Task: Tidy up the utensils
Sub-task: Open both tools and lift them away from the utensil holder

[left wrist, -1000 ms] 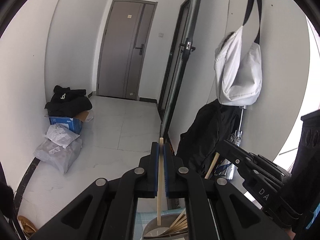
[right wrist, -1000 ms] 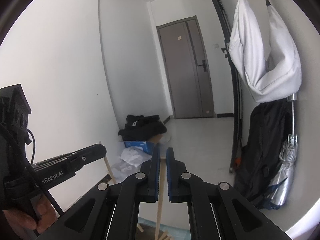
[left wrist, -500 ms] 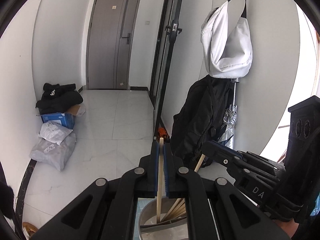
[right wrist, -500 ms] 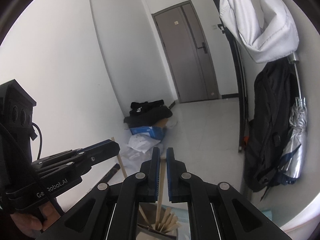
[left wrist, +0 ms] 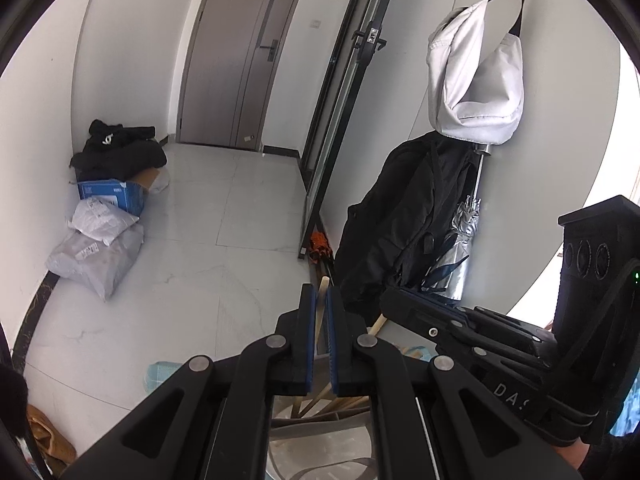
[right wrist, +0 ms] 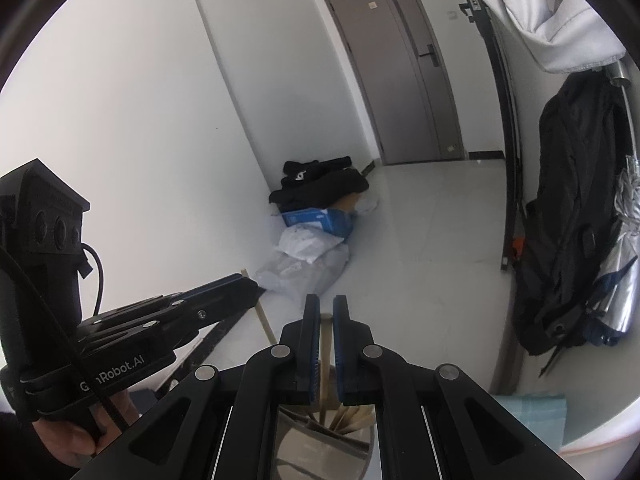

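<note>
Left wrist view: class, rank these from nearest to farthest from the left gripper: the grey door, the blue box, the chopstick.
1. chopstick, between the left gripper fingers
2. blue box, floor, left
3. grey door, far end

Each view comes from a fisheye camera mounted on a handheld gripper, looking forward along its two fingers and tilted somewhat downward. The left wrist view sits close above a grey holder (left wrist: 320, 432) and faces down a hallway toward a grey door (left wrist: 240, 52), with the right gripper (left wrist: 390, 306) entering from the right. The right wrist view faces the same door (right wrist: 404, 64), with the left gripper (right wrist: 250, 286) at left. Both views share the floor, the parcels (left wrist: 100, 240) and the hanging bags.
</note>
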Available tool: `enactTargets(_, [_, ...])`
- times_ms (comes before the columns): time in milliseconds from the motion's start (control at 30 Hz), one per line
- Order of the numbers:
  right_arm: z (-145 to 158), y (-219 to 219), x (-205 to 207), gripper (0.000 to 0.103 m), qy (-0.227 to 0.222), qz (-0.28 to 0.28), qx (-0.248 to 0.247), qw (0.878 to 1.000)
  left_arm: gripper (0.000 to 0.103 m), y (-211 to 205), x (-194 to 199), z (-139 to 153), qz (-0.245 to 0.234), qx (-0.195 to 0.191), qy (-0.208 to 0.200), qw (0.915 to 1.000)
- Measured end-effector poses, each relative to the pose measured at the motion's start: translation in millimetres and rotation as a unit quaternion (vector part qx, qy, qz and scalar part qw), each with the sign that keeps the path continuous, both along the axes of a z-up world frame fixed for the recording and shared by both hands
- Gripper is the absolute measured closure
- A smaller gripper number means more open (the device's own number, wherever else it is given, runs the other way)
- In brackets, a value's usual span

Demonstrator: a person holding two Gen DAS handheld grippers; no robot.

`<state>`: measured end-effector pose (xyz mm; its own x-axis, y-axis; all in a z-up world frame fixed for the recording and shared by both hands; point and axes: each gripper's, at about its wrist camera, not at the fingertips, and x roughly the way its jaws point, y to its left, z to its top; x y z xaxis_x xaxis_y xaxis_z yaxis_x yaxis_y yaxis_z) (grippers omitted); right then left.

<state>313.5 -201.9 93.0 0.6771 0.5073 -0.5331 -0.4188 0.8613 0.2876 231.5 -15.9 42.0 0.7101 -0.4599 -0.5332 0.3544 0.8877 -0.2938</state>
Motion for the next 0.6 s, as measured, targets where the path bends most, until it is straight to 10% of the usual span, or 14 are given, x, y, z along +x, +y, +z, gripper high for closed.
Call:
enactTargets(167, [-4.1,-4.2,-0.6,0.094,0.014,-0.005,-0.001,1.000,0.100,-0.2,2.0,-0.3,-0.021,-0.013,0.013,0.9996])
enactTargets(600, [27.2,-45.7,-25.9,0.072,-0.004,-0.050,0.009,0.999,0.053,12.7,-13.9,15.6,0.041,-0.022,0.027,0.9985])
